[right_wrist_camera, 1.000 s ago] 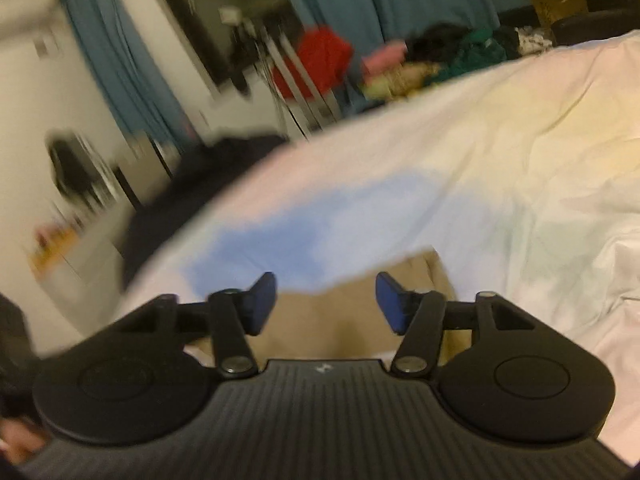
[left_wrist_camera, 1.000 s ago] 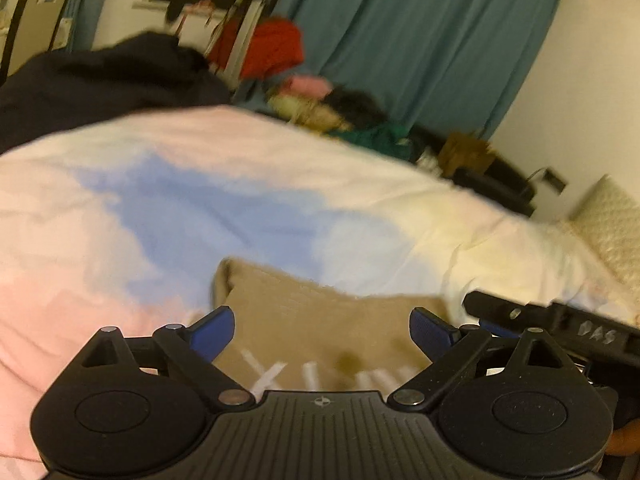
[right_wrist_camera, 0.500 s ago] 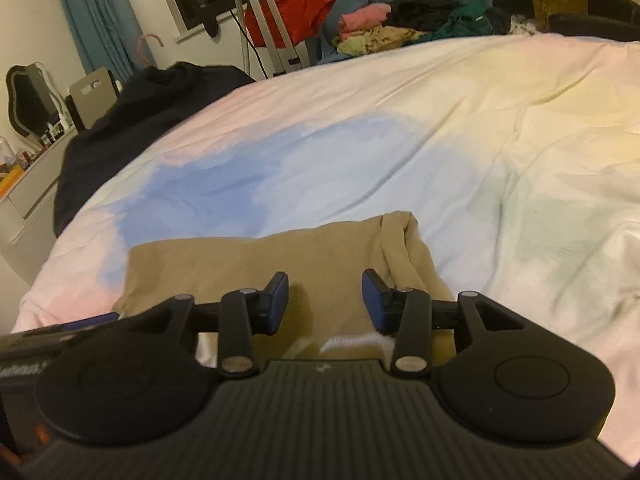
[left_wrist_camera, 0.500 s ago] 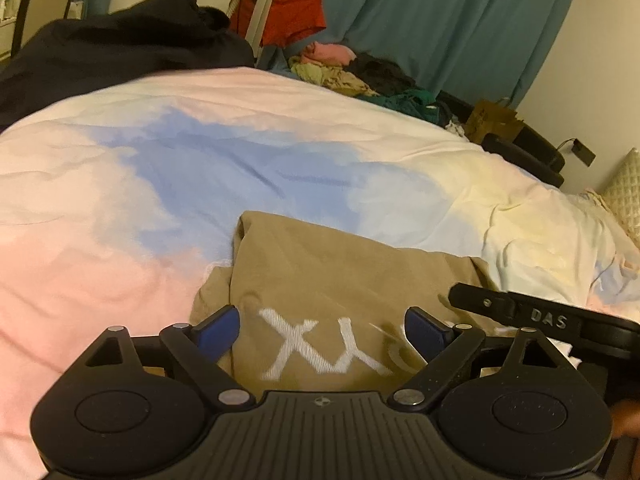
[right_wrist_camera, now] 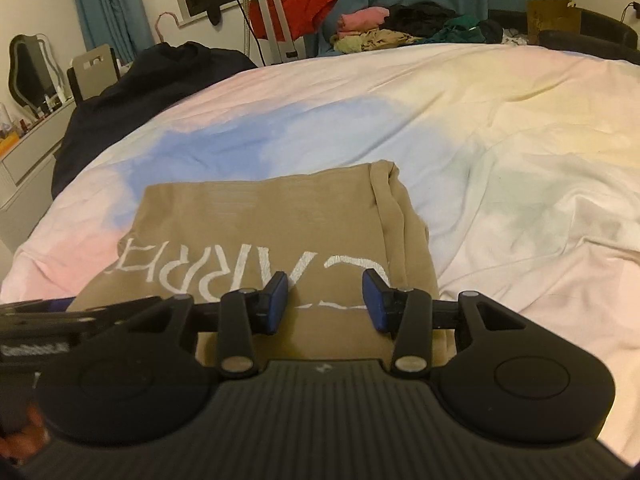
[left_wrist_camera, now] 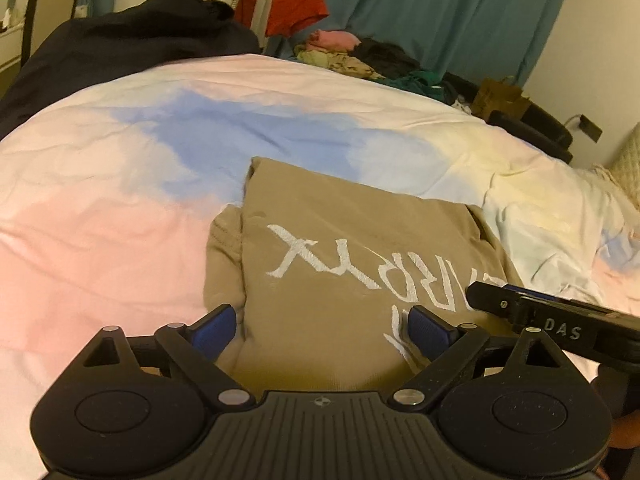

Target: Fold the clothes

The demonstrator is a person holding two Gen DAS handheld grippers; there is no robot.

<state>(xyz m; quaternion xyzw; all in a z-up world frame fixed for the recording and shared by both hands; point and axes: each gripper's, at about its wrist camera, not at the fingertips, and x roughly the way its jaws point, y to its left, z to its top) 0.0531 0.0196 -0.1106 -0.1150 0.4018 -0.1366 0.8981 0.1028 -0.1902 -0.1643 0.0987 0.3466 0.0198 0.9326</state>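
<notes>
Shirt [left_wrist_camera: 344, 280], tan with white lettering, lay as a flat rectangle on the pastel duvet [left_wrist_camera: 120, 208] with side flaps tucked, while left gripper [left_wrist_camera: 320, 330] and right gripper [right_wrist_camera: 324, 300] hovered wide open, holding nothing, so any next fold probably wanted matched grabs at both near corners.

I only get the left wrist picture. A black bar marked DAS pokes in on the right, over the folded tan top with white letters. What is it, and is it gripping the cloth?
Observer: That is the right gripper. Its own camera shows it open over the folded tan top, gripping nothing.
Operator: How does the white word start?
Observer: The white lettering, upside down, starts with C, A.
Operator: What is at the far left of the room?
Observer: A wavy-edged mirror by a pale dresser.
</notes>
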